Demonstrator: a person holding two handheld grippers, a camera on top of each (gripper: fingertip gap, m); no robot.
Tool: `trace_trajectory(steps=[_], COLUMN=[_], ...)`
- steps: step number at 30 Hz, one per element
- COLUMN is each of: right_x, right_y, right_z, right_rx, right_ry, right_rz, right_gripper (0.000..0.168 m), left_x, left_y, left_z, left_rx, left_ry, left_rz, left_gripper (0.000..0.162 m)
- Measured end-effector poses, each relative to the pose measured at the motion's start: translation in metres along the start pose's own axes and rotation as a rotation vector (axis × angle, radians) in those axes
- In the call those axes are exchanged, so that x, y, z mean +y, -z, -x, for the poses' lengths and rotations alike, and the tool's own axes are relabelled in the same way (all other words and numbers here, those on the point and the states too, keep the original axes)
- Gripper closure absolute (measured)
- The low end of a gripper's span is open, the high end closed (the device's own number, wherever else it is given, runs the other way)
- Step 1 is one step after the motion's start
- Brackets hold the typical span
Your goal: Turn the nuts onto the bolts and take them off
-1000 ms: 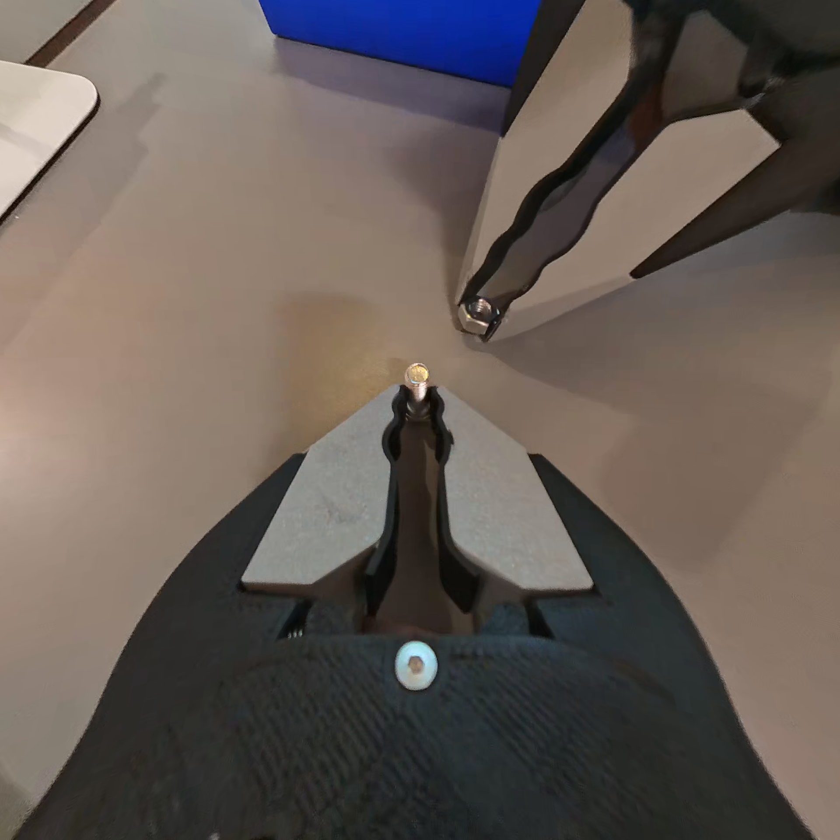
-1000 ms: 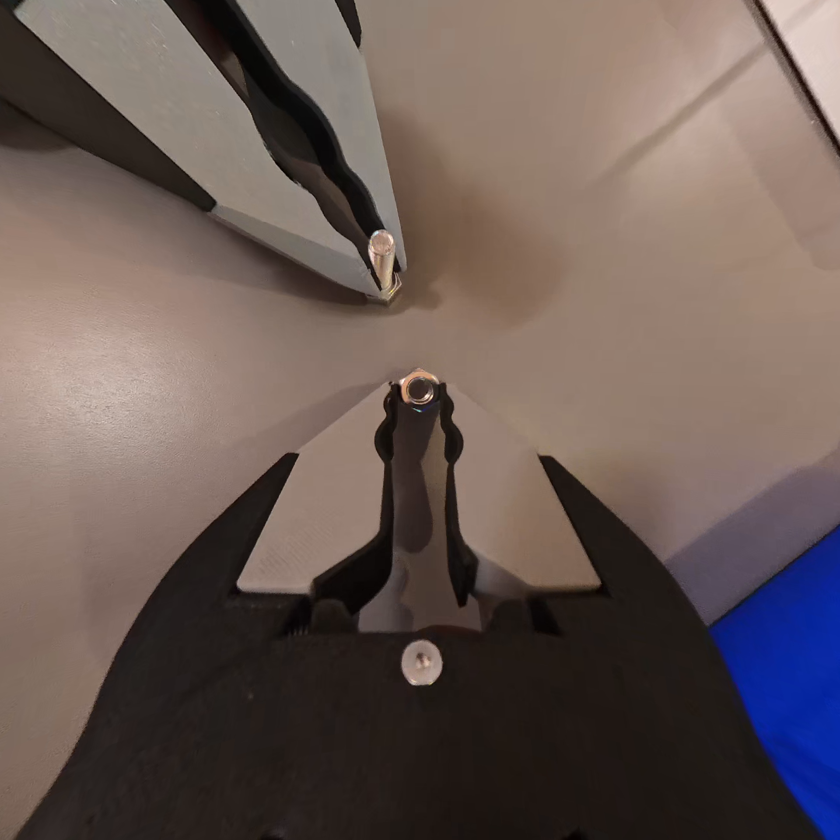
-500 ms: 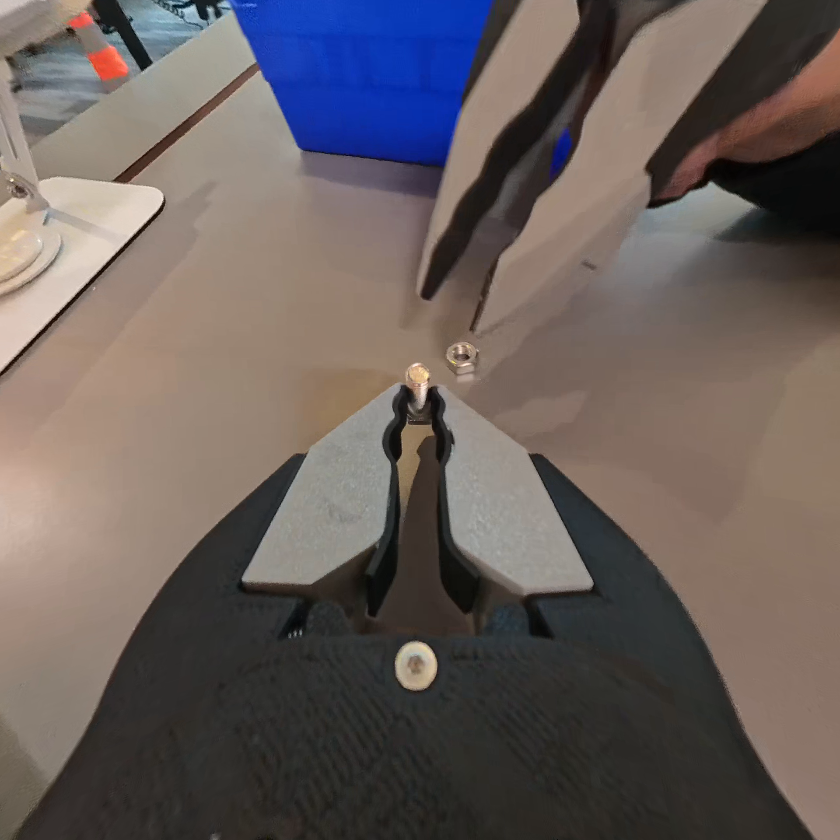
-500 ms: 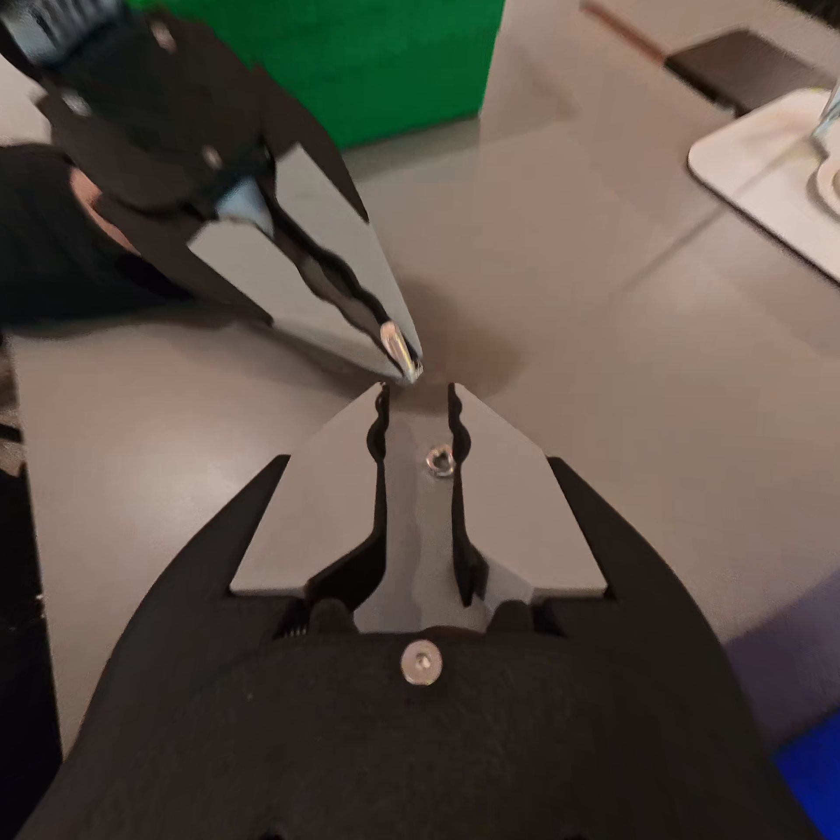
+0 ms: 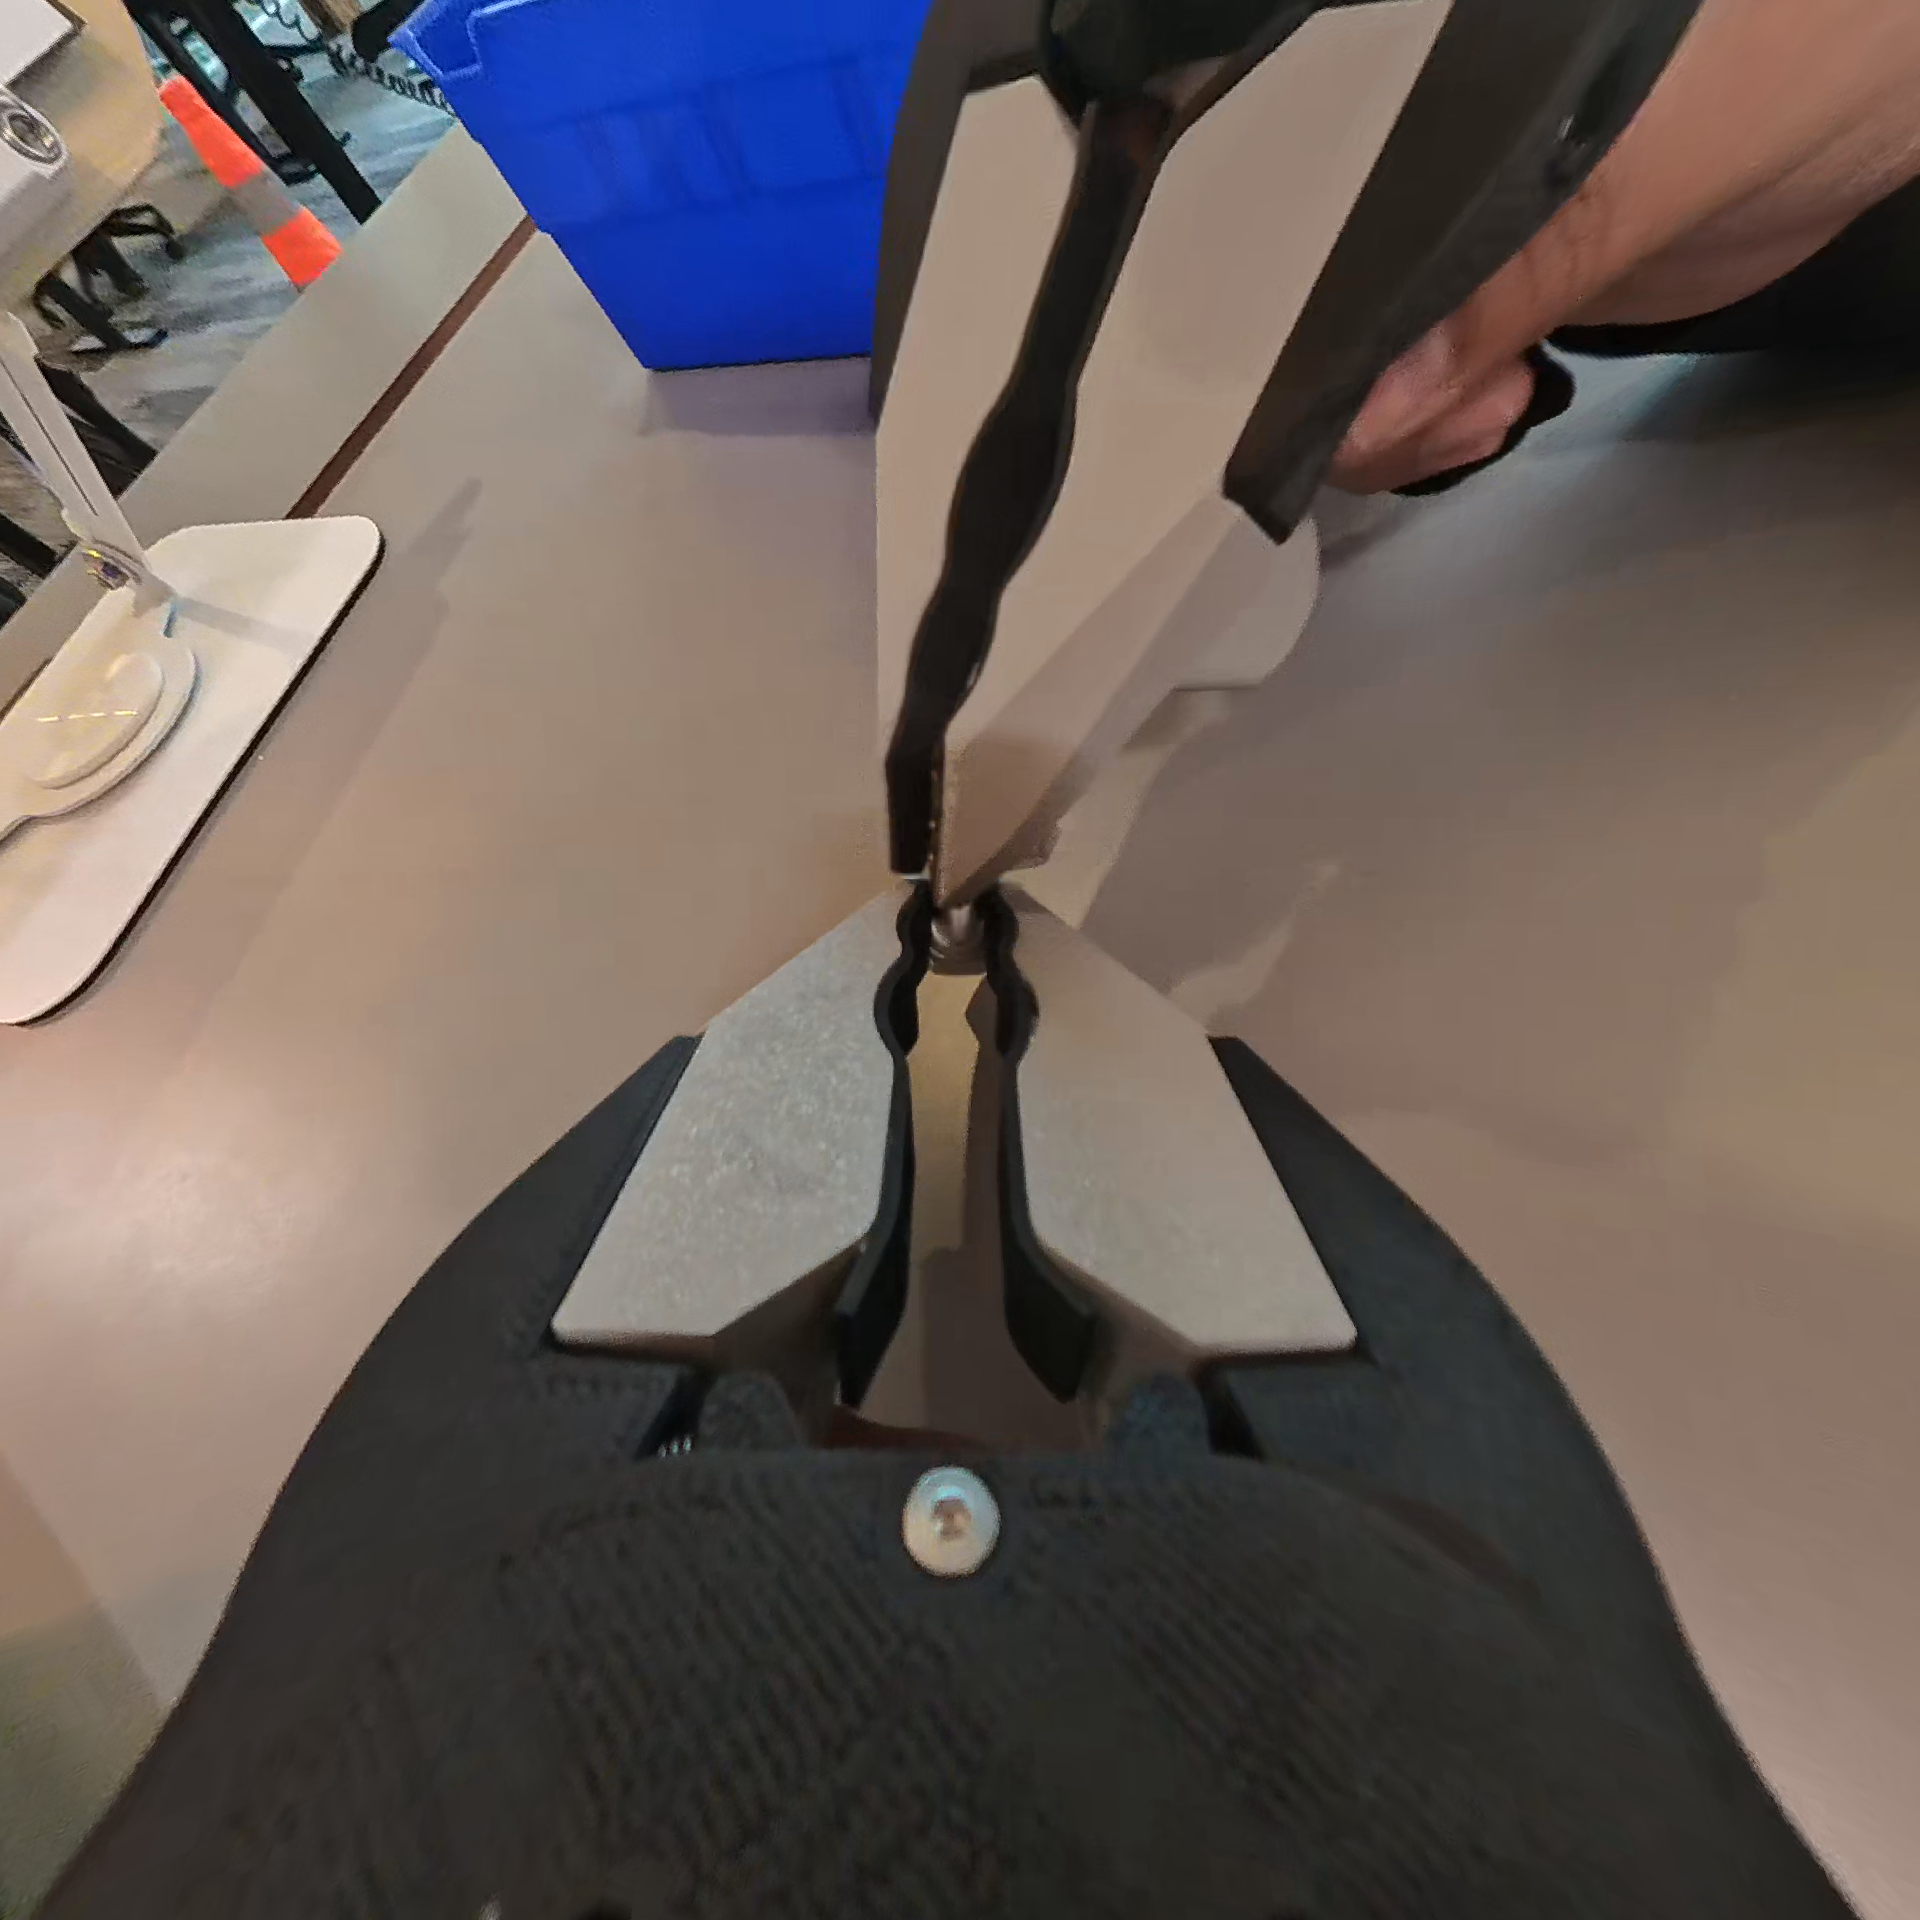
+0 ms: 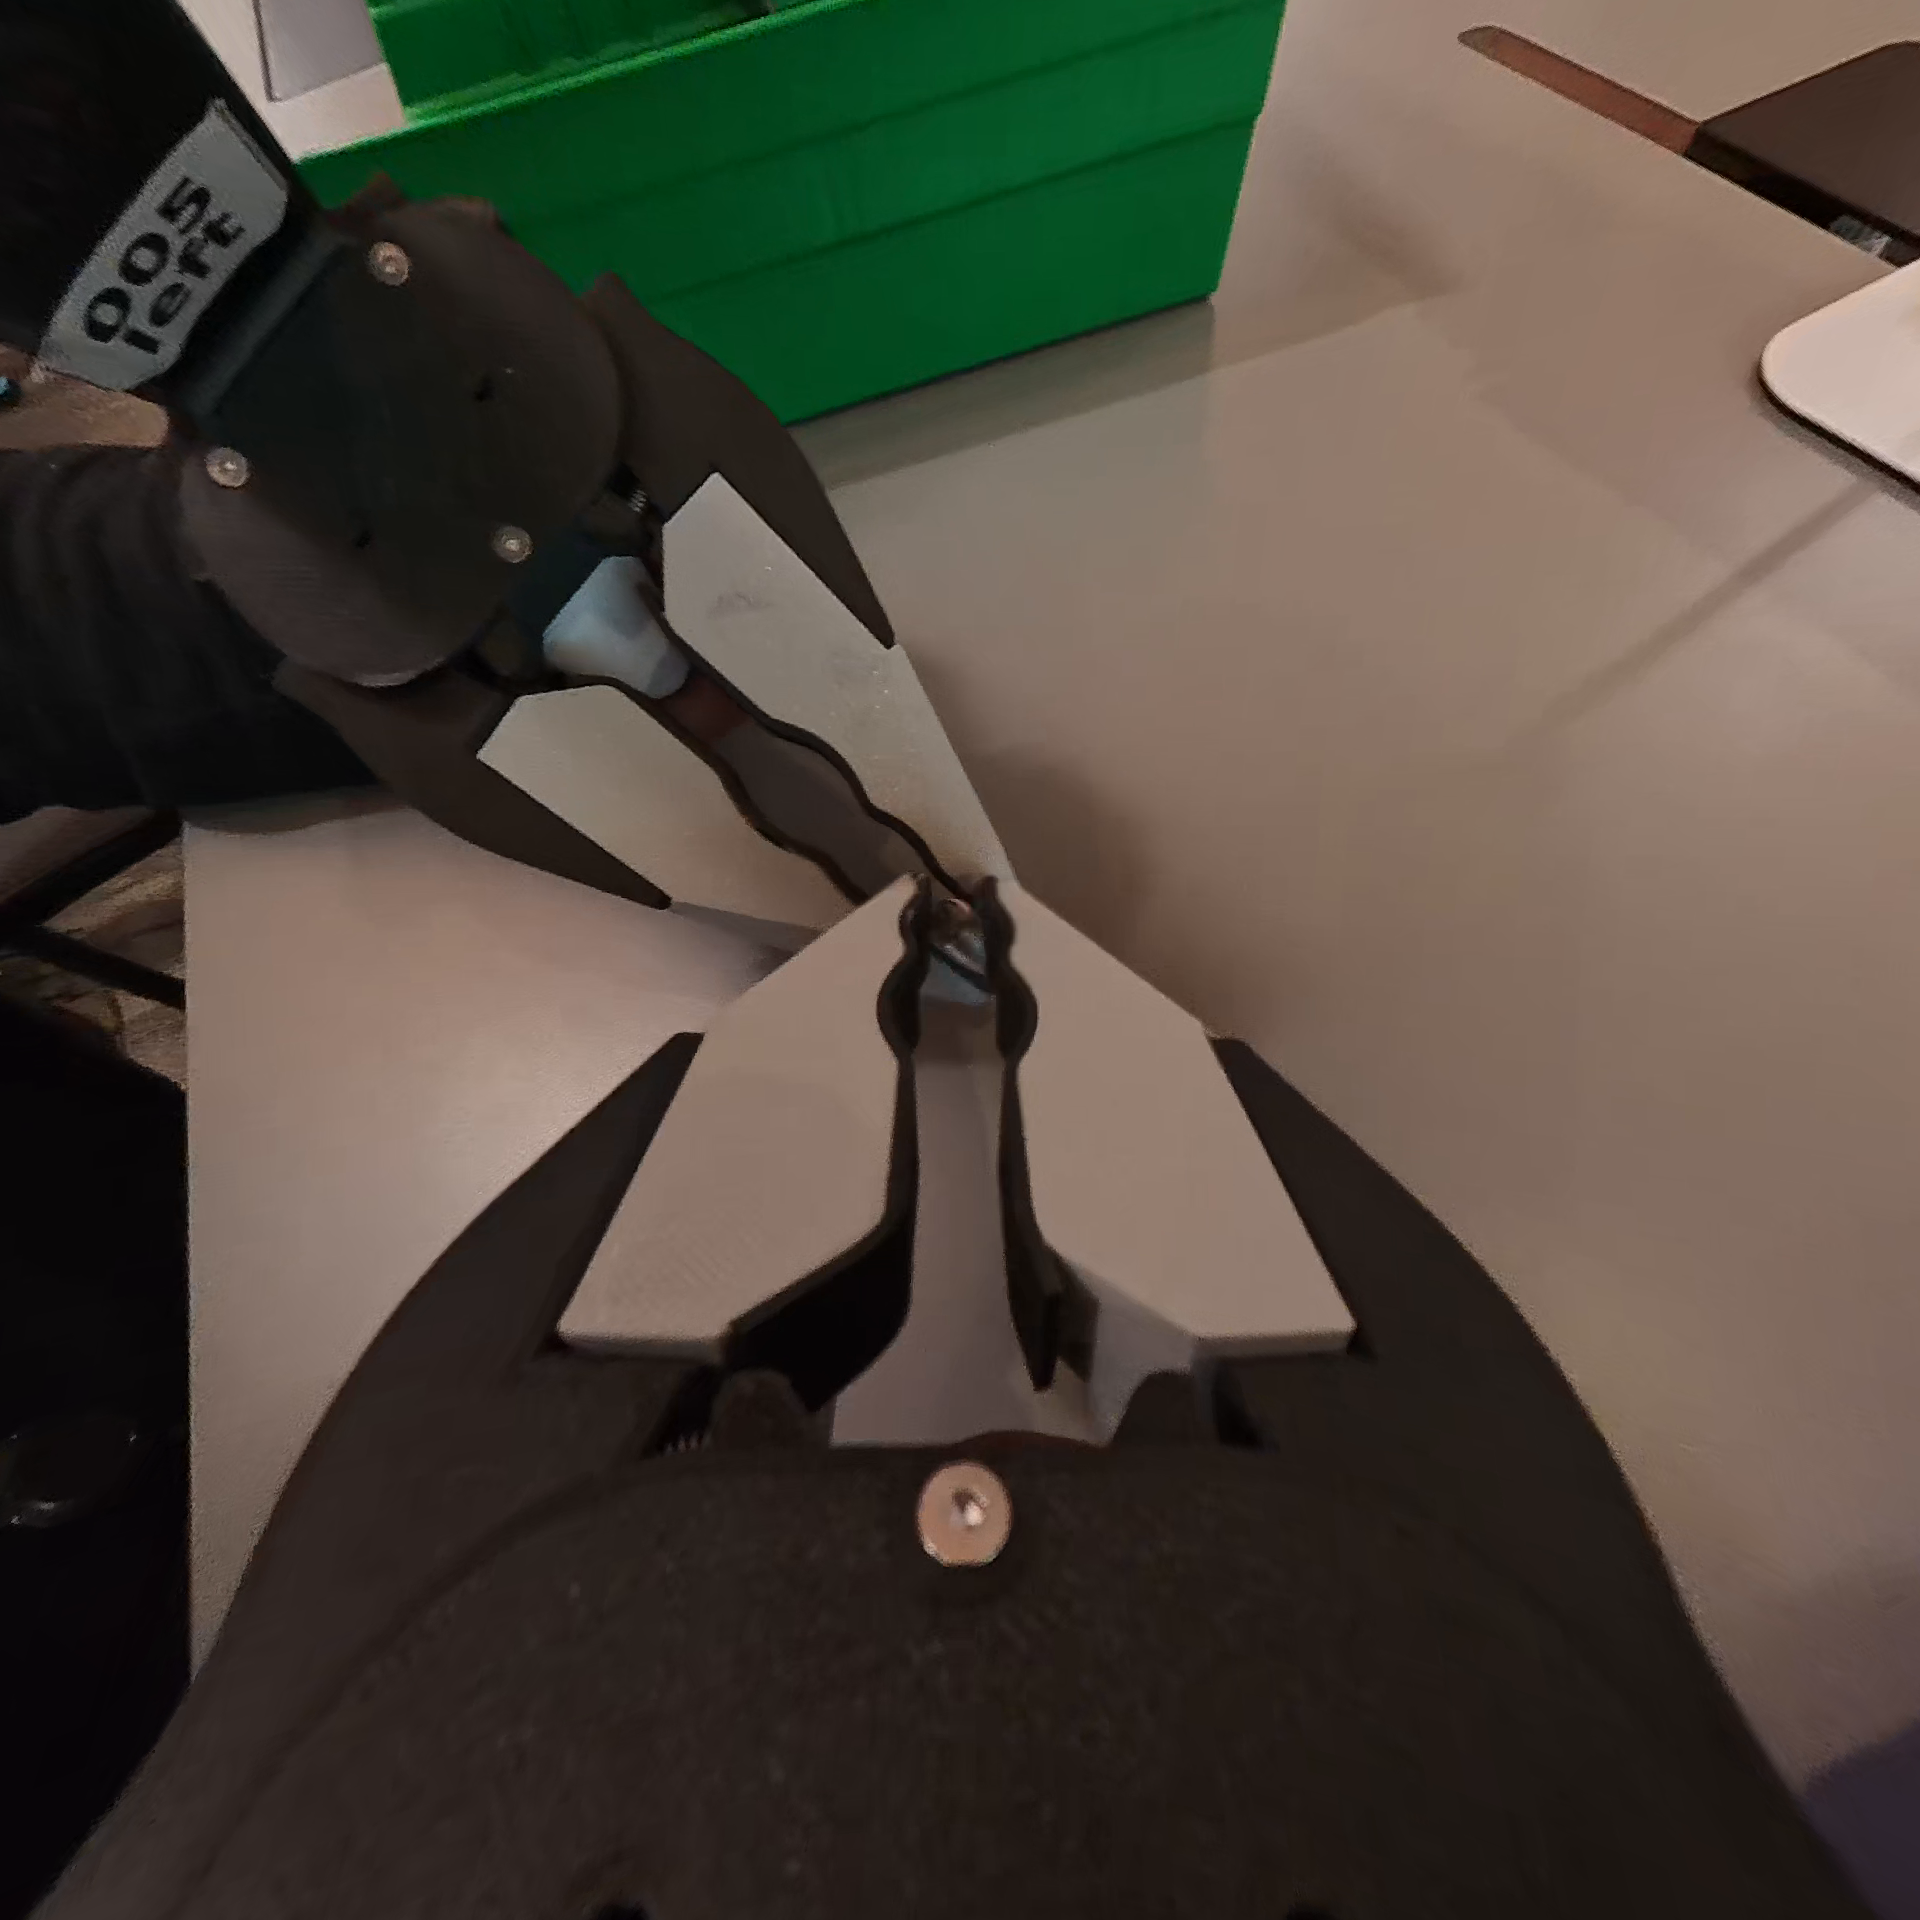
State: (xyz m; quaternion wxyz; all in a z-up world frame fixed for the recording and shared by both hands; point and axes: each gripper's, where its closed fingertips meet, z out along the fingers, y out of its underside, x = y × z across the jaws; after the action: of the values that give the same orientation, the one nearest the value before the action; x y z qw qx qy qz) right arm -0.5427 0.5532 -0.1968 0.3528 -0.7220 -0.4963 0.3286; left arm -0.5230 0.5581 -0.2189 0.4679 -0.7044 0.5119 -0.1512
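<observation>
My left gripper is shut on a small silver bolt, held at its very tips just above the grey table. My right gripper comes down from above in the left wrist view and meets the left tips. Its fingers stand close together on a small silver nut, right against the bolt's end. In the right wrist view the left gripper reaches in from the left. Where nut and bolt touch is hidden by the fingertips.
A blue bin stands at the back in the left wrist view and a green bin behind the left gripper in the right wrist view. A white stand base lies at the table's left. A person's hand holds the right gripper. The grippers are tip to tip, or close to it.
One second ago the right gripper held the nut. Half a second ago it was open with the nut lying on the table. Now it has closed and moved in against the left gripper's bolt.
</observation>
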Motion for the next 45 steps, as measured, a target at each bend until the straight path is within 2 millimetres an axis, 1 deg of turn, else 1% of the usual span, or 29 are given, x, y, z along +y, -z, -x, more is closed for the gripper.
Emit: trace_trajectory(steps=[3,9,12,15,18,19,21,27,31,33,38,41,43,45], right_x=[0.001,-0.002,-0.005,-0.003,0.001,0.002,0.001,-0.002,-0.004,-0.005,-0.006,-0.011,-0.015,-0.015], right_y=[0.002,0.01,0.012,0.011,0.008,0.007,0.005,0.006,0.006,0.007,0.008,0.011,0.017,0.023], right_z=[-0.002,-0.014,-0.01,-0.013,-0.015,-0.014,-0.009,-0.007,-0.004,-0.004,-0.003,-0.004,-0.012,-0.019], right_rx=[0.008,0.045,-0.011,-0.007,0.006,0.003,-0.022,-0.025,-0.058,-0.068,-0.076,-0.068,-0.018,0.023], right_ry=[0.003,-0.037,-0.078,-0.112,-0.122,-0.121,-0.112,-0.102,-0.124,-0.13,-0.13,-0.122,-0.111,-0.095], right_rz=[0.006,-0.019,-0.043,-0.039,-0.018,-0.014,-0.016,-0.033,-0.053,-0.059,-0.059,-0.088,-0.114,-0.112], right_gripper=[0.163,0.168,0.168,0.149,0.145,0.147,0.161,0.162,0.162,0.162,0.162,0.162,0.157,0.153], left_x=[0.0,-0.002,-0.001,-0.002,-0.006,-0.009,-0.01,-0.012,-0.008,-0.009,-0.01,-0.011,-0.009,-0.011], left_y=[0.0,0.003,0.003,0.004,0.006,0.007,0.007,0.01,0.008,0.008,0.01,0.011,0.013,0.018], left_z=[0.001,0.005,0.007,0.009,0.01,0.009,0.009,0.009,0.01,0.008,0.008,0.01,0.018,0.028], left_rx=[-0.007,-0.008,-0.019,-0.029,-0.035,-0.037,-0.039,-0.024,-0.032,-0.023,-0.007,0.026,0.034,0.024], left_ry=[-0.001,0.033,0.029,0.038,0.026,0.021,0.017,0.04,0.049,0.04,0.053,0.127,0.194,0.254], left_rz=[-0.002,-0.025,-0.018,-0.025,-0.053,-0.065,-0.068,-0.092,-0.071,-0.081,-0.082,-0.107,-0.116,-0.162], left_gripper=[0.154,0.155,0.155,0.155,0.155,0.155,0.155,0.155,0.151,0.155,0.155,0.155,0.156,0.156])
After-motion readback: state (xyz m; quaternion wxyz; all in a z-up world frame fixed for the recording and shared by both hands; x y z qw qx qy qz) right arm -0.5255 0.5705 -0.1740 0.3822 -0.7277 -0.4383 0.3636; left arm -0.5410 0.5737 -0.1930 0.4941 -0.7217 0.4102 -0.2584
